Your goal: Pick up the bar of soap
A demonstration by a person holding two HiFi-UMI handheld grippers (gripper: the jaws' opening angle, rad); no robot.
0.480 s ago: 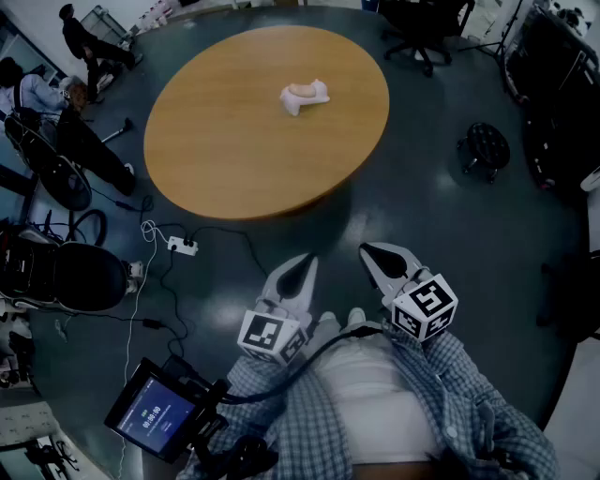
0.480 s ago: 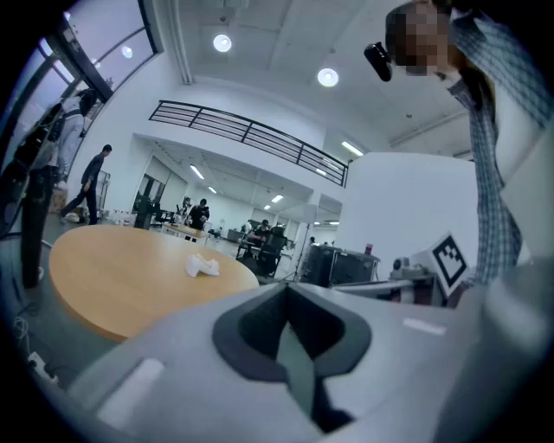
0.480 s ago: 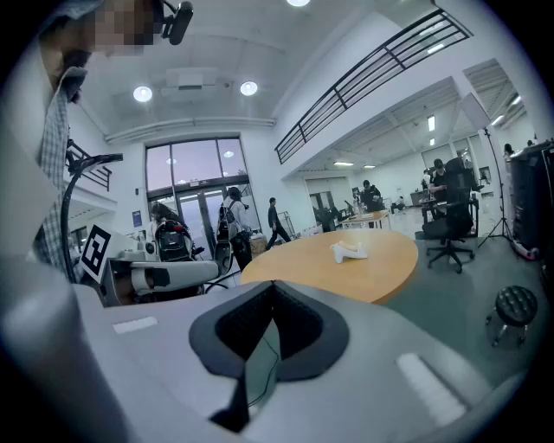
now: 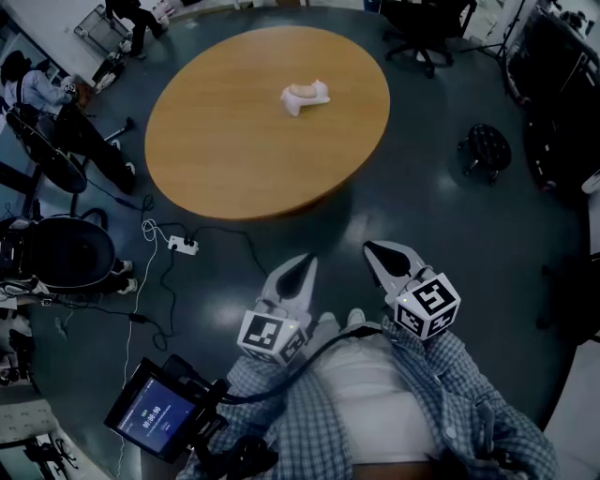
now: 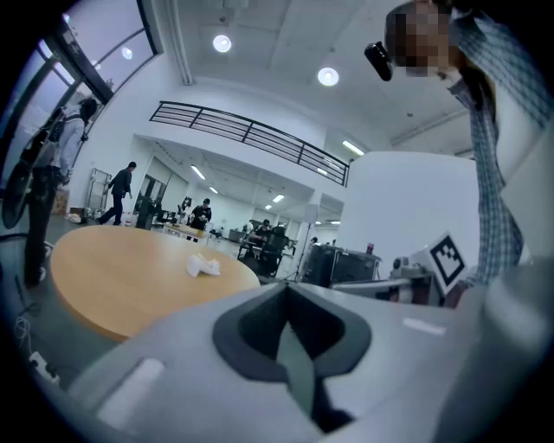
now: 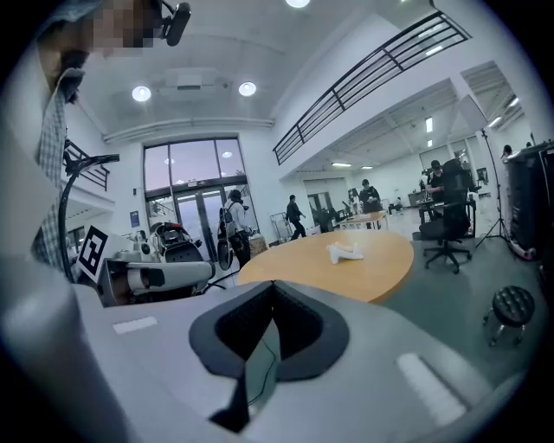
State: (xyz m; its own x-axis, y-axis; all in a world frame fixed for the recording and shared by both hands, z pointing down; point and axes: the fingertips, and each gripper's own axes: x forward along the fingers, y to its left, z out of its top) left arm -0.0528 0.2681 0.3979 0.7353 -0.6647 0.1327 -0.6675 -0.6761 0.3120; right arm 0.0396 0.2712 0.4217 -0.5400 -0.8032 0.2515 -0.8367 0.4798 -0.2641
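A pale peach bar of soap (image 4: 302, 90) lies in a white dish (image 4: 292, 102) on the round wooden table (image 4: 234, 141), toward its far side. Both grippers hang close to my body over the dark floor, well short of the table. The left gripper (image 4: 302, 263) and the right gripper (image 4: 379, 249) point toward the table, jaws together, nothing between them. The left gripper view shows its shut gripper (image 5: 294, 355) with the dish (image 5: 203, 266) far ahead. In the right gripper view the shut gripper (image 6: 260, 355) points toward the dish (image 6: 349, 252), which is small in the distance.
A power strip (image 4: 182, 246) with cables lies on the floor between me and the table. A black stool (image 4: 486, 146) stands at the right, office chairs (image 4: 424, 28) beyond the table. People and bicycles (image 4: 47, 122) are at the left. A screen (image 4: 150, 412) hangs near my left hip.
A person at the far left has walked further back and to the right. Both grippers have hardly moved and stay shut.
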